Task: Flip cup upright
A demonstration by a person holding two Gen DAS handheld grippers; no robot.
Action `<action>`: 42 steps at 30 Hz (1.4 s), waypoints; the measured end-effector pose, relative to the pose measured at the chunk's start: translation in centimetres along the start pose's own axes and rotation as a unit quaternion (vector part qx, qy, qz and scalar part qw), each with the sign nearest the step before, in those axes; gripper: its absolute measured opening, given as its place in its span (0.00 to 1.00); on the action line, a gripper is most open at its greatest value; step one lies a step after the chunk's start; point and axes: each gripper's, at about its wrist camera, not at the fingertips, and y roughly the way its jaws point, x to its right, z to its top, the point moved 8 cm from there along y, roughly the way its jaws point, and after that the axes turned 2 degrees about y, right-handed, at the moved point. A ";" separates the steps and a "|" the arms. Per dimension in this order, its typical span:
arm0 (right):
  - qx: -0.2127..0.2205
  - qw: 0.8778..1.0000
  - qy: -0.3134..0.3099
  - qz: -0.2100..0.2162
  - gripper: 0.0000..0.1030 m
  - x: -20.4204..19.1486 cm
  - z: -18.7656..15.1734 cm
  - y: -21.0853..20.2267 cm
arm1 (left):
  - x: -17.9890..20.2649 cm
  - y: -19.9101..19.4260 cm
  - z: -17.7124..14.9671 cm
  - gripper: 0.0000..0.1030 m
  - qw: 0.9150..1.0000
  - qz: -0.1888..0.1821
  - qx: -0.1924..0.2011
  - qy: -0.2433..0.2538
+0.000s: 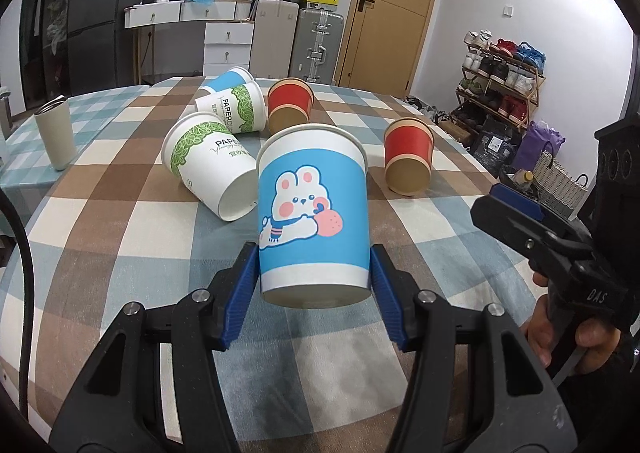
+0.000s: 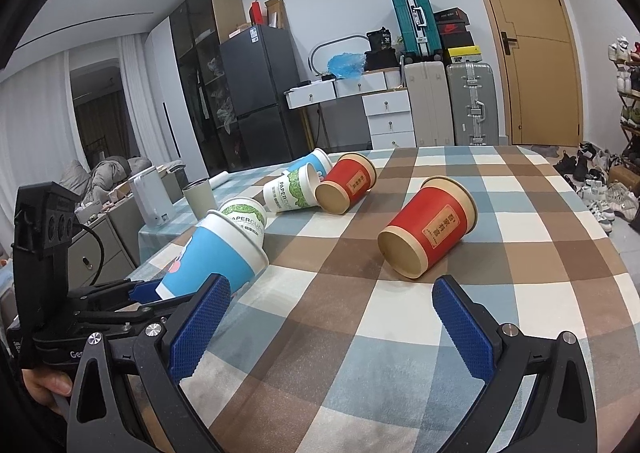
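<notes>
Two "PAPERCUP" cups lying; left gripper clamping bunny cup, right gripper agape.

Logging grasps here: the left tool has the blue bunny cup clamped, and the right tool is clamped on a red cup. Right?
Partly. The left tool does clamp the blue bunny cup, but the right tool is open and holds nothing; the right wrist view shows the nearest red cup lying on the table beyond its fingertips.

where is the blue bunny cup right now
The blue bunny cup sits between the left gripper fingers, centre of the left wrist view, tilted, just in front of a white and green cup lying on the checked tablecloth.
</notes>
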 end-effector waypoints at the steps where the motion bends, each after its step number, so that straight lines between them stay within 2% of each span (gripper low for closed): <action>1: 0.000 1.000 -0.001 0.000 1.00 0.0 0.0 0.0 | 0.0 0.0 -0.1 0.51 1.000 0.000 0.000 0.000; 13: -0.002 1.000 0.000 0.000 1.00 0.0 0.0 0.1 | 1.4 -0.2 -2.2 0.51 1.000 -0.005 -0.010 -0.004; 28: -0.002 1.000 0.000 0.000 1.00 0.0 0.0 0.1 | 1.9 0.8 -2.8 0.52 1.000 -0.003 -0.027 -0.002; 31: -0.002 1.000 0.000 0.000 1.00 0.0 0.0 0.1 | 2.0 0.9 -2.8 0.59 1.000 -0.006 -0.030 0.003; 33: -0.002 1.000 0.001 0.000 1.00 0.0 0.0 0.1 | 2.0 0.8 -2.7 0.72 1.000 -0.005 -0.029 0.008; 35: -0.004 1.000 0.001 0.001 1.00 -0.1 -0.1 0.2 | 1.9 0.6 -2.5 0.79 1.000 -0.003 -0.023 0.009; 40: -0.013 1.000 0.003 0.002 1.00 -0.2 -0.3 0.4 | 0.8 -0.1 -1.6 0.82 1.000 0.001 -0.006 0.008; 42: -0.018 1.000 0.005 0.003 1.00 -0.3 -0.4 0.5 | 0.2 -0.5 -1.2 0.86 1.000 0.004 0.002 0.007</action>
